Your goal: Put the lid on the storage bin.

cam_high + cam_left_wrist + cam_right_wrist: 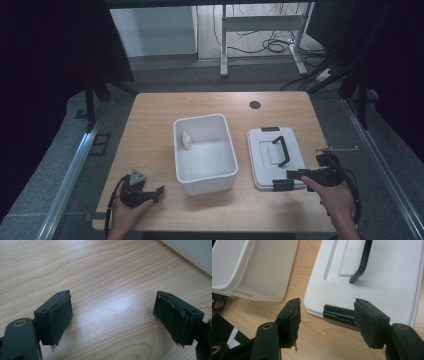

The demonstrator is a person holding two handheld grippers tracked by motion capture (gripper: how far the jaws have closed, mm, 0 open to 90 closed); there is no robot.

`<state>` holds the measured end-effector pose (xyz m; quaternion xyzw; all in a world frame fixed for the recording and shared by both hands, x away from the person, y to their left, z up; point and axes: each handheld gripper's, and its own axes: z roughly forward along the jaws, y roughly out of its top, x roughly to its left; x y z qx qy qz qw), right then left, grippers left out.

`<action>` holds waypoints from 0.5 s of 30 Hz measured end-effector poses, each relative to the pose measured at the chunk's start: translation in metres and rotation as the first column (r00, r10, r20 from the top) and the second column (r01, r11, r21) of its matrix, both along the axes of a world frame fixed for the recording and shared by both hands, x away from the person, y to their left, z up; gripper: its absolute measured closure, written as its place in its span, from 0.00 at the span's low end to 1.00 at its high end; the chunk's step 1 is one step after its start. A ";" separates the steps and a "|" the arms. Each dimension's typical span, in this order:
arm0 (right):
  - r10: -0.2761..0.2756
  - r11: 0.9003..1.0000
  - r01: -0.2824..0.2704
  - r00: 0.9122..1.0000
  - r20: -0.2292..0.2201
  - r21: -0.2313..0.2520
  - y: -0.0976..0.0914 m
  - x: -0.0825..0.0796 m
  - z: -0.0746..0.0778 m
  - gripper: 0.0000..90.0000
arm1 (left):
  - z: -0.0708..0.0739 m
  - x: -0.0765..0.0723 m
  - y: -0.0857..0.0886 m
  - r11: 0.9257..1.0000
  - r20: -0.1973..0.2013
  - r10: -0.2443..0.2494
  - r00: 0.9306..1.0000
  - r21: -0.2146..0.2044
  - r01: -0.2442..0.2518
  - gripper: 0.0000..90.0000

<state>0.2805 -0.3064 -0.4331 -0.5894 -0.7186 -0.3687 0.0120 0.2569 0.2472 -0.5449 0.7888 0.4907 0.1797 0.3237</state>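
Inside, the white bin (205, 150) holds one small bottle (186, 140); lid (272, 155) lies beside it; both grippers gape wide, empty.

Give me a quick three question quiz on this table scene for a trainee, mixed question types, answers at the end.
1. True or false: the lid sits on the white bin.
2. What lies inside the bin? A) a small white bottle B) a black cup C) a spoon
3. Which gripper is nearest the lid's black latch?

Key
1. False: it lies flat on the table, beside the bin.
2. A, the bottle near the bin's left wall.
3. The right gripper, fingers open around the latch without touching it; the left gripper is open over bare wood.
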 end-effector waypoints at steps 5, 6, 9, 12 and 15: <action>0.008 1.000 -0.008 1.000 -0.006 0.005 0.003 0.009 0.009 0.43 | 0.000 0.000 0.000 1.000 0.000 0.000 1.000 0.000 0.000 0.17; 0.011 1.000 -0.011 1.000 -0.006 -0.002 0.005 0.012 0.012 0.43 | 0.000 0.000 0.000 1.000 0.000 0.000 1.000 0.000 0.000 0.17; 0.012 1.000 -0.012 1.000 -0.010 -0.006 0.007 0.015 0.015 0.44 | 0.000 0.000 0.000 1.000 0.000 0.000 1.000 0.000 0.000 0.17; 0.008 1.000 -0.008 1.000 -0.021 -0.008 0.007 0.019 0.018 0.44 | 0.000 0.000 0.000 1.000 0.000 0.000 1.000 0.000 0.000 0.17; -0.006 1.000 0.006 0.999 -0.053 -0.012 0.006 0.025 0.020 0.44 | 0.000 0.000 0.000 1.000 0.000 0.000 1.000 0.000 0.000 0.17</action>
